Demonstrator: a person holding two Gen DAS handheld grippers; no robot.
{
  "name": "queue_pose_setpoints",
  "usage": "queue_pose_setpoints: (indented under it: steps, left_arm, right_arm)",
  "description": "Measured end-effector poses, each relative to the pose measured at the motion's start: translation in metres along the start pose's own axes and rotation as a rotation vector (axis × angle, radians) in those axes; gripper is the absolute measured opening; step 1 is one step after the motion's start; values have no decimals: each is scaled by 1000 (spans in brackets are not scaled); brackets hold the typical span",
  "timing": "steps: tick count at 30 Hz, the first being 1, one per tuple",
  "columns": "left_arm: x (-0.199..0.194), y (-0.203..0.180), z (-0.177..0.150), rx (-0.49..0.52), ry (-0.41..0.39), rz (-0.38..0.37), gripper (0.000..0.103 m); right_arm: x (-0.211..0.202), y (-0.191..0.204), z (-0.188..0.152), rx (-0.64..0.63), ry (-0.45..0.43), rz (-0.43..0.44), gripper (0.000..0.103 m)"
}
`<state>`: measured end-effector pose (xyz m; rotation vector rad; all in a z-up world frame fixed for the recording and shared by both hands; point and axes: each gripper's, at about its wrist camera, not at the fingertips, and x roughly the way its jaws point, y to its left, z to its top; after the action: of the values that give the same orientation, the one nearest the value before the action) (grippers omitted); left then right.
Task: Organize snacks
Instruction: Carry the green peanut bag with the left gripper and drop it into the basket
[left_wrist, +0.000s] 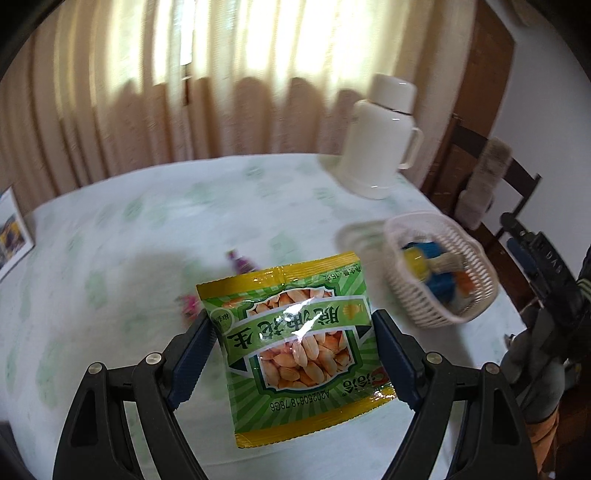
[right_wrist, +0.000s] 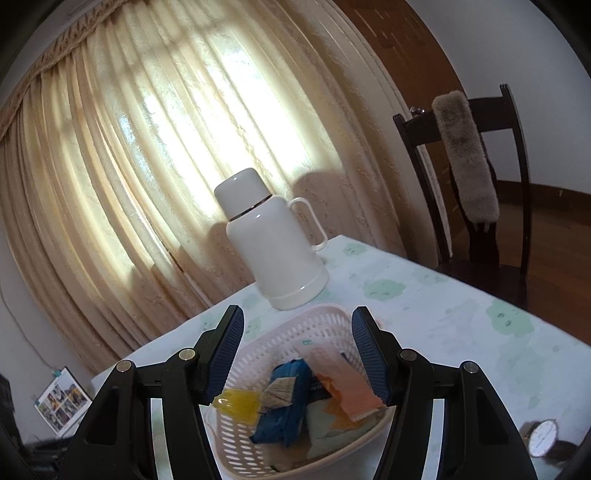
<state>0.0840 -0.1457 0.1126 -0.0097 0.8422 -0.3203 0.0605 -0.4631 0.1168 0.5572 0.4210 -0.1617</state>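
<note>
My left gripper (left_wrist: 293, 334) is shut on a green and yellow peanut packet (left_wrist: 295, 343) and holds it above the table. A white lattice basket (left_wrist: 439, 266) with blue, yellow and orange snack packs stands to its right. Two small purple and pink wrapped candies (left_wrist: 242, 260) lie on the cloth beyond the packet. My right gripper (right_wrist: 297, 350) is open and empty, just above the basket (right_wrist: 321, 325), which holds a blue pack (right_wrist: 286, 395), a yellow pack (right_wrist: 238, 404) and an orange and white pack (right_wrist: 343, 384).
A white thermos jug (left_wrist: 380, 136) stands at the far edge of the table (right_wrist: 443, 325), behind the basket. A dark wooden chair (right_wrist: 480, 177) with a furry pad stands to the right. A wristwatch (right_wrist: 543, 439) lies at the right. Curtains hang behind.
</note>
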Motion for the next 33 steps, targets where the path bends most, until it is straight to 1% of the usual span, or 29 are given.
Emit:
queue_pose_setpoints:
  steps: [9, 14, 18, 22, 25, 27, 33]
  left_arm:
    - [31, -70, 42, 88, 19, -93, 81]
    - [49, -99, 58, 113, 39, -138, 81]
    - [63, -118, 76, 114, 39, -158, 81]
    - [76, -131, 89, 97, 55, -186, 83]
    - [87, -138, 93, 92, 76, -213, 84]
    - [93, -139, 93, 86, 89, -225, 86]
    - [99, -130, 87, 60, 114, -217, 86]
  right_arm:
    - [-10, -17, 2, 44, -13, 14, 62]
    - [-19, -23, 3, 67, -49, 6, 62]
    - [-21, -27, 4, 92, -51, 8, 62]
    - [-26, -30, 6, 107, -74, -4, 62]
    - [-30, -34, 7, 126, -90, -13, 62]
    - [-31, -36, 8, 135, -92, -16, 62]
    - [-31, -37, 8, 138, -92, -14, 62]
